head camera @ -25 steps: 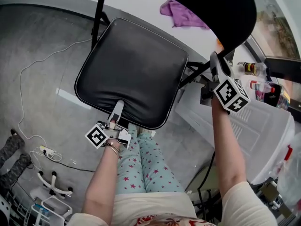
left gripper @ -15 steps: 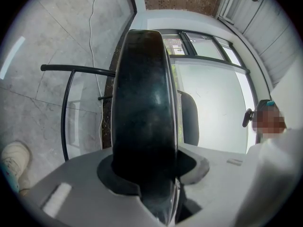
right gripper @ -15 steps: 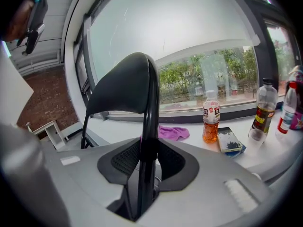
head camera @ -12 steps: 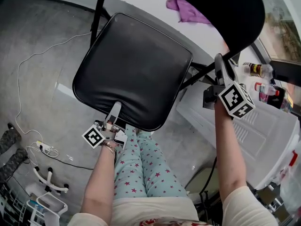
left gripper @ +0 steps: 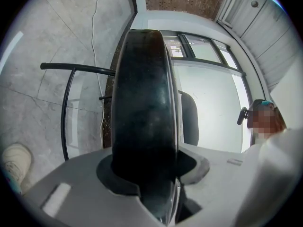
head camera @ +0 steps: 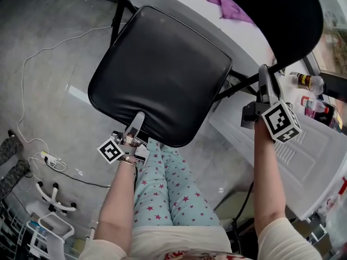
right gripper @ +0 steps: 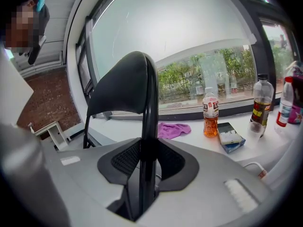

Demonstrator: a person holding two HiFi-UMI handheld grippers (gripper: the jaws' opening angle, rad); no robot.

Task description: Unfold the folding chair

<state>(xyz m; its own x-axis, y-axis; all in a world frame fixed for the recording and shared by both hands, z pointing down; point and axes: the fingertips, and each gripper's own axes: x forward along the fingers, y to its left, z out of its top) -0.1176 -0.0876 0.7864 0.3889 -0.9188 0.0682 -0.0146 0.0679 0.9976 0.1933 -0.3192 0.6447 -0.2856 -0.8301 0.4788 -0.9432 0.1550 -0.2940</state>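
The black folding chair stands open below me. Its padded seat [head camera: 160,72] lies flat in the middle of the head view, and its backrest [head camera: 282,15] rises at the upper right. My left gripper [head camera: 135,128] is shut on the seat's front edge [left gripper: 144,126], which fills the left gripper view edge-on. My right gripper [head camera: 264,86] is shut on the chair's black frame tube [right gripper: 147,141], just below the backrest [right gripper: 120,86]. The chair legs [left gripper: 68,96] show against the floor.
A white counter [head camera: 303,145] at the right carries bottles [right gripper: 210,111], a purple cloth [right gripper: 173,129] and a small box [right gripper: 231,136]. A white cable [head camera: 32,75] and power strip [head camera: 50,160] lie on the grey floor at left. My legs [head camera: 168,194] stand below the seat.
The chair has shifted up and to the right in the head view as the view moves, and both grippers keep their grip on it. The right gripper sits a little lower right.
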